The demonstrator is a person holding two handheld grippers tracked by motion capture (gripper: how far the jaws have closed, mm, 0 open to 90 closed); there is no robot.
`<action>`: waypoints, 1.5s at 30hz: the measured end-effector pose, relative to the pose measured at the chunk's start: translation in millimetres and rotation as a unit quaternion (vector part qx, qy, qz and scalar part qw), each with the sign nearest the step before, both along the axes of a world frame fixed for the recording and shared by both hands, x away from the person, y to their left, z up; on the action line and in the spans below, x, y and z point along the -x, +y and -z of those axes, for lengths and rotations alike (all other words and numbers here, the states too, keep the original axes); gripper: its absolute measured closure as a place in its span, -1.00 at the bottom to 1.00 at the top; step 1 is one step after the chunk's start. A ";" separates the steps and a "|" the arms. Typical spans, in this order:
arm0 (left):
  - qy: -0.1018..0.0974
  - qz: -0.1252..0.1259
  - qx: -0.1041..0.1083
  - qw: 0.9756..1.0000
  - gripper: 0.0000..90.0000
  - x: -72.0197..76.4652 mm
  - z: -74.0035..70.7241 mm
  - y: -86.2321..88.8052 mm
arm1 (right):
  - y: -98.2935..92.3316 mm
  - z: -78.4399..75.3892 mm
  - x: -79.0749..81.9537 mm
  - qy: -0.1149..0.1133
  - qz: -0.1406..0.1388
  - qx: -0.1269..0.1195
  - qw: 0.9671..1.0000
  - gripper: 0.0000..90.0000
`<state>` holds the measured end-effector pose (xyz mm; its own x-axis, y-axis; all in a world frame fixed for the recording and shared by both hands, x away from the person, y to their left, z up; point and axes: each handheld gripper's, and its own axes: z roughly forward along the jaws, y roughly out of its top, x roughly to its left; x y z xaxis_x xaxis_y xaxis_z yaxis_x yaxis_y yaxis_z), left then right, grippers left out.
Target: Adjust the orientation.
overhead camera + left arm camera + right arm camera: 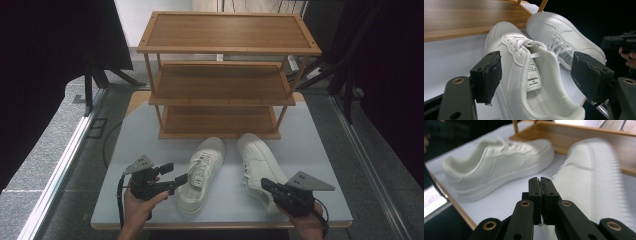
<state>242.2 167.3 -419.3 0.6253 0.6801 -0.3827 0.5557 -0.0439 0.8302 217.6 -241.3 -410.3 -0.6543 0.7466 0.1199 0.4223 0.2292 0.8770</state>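
Straddling the left white sneaker, the left gripper gapes wide; the right gripper sits pressed together beside the right sneaker.

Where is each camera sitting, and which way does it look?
High view: above the table, looking forward and down at the wooden rack, both shoes, hands and grippers.
Left gripper view: on the left gripper, open around the left shoe.
Right gripper view: on the right gripper, shut beside the right shoe.
Shared: both shoes.
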 end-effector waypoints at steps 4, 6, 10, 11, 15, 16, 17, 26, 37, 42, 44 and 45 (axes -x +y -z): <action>0.006 0.001 0.000 1.000 -0.44 -2.3 1.8 2.7 | 16.0 7.0 7.3 0.004 -0.014 0.040 0.999 0.95; 0.007 -0.002 0.002 1.000 -0.43 -3.0 2.1 5.4 | 22.3 11.6 10.6 0.007 -0.014 0.061 0.998 0.96; 0.015 -0.001 0.004 1.000 -0.43 -4.3 2.5 7.7 | 23.6 18.0 17.5 0.013 -0.010 0.093 0.996 0.97; 0.015 -0.001 0.004 1.000 -0.43 -4.3 2.5 7.7 | 22.2 18.4 17.9 0.013 -0.006 0.098 0.995 0.97; 0.017 0.007 -0.001 1.000 -0.42 -1.5 4.5 4.7 | 15.7 17.3 16.3 0.008 0.014 0.101 0.995 0.97; 0.018 0.008 -0.002 1.000 -0.43 -0.6 5.2 4.0 | 11.0 17.5 13.5 0.007 0.024 0.102 0.994 0.97; 0.018 0.009 -0.003 1.000 -0.43 -0.3 5.6 3.9 | 11.0 17.5 13.5 0.007 0.024 0.102 0.994 0.97; 0.026 0.008 -0.006 1.000 -0.42 0.3 9.7 3.6 | -1.9 19.4 5.4 0.018 0.018 0.075 0.997 1.00; 0.025 -0.003 0.001 1.000 -0.42 6.5 8.7 12.3 | -17.7 13.6 -1.0 0.011 0.034 0.055 0.998 1.00; 0.029 -0.009 0.000 1.000 -0.42 8.7 10.2 14.7 | -33.7 8.5 -5.3 0.006 0.056 0.034 0.998 1.00; 0.031 -0.011 0.002 0.999 -0.42 10.1 11.0 14.2 | -44.2 6.7 -8.1 0.000 0.077 0.028 0.997 1.00; 0.033 -0.009 0.001 0.999 -0.42 10.7 12.1 12.9 | -50.0 12.1 -14.5 0.016 0.086 0.047 0.995 1.00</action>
<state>231.6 180.2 -431.4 0.5864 0.6901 -0.4241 0.6096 -0.0311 0.7921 232.0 -291.3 -422.4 -0.5128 0.8562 0.0626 0.4900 0.2320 0.8403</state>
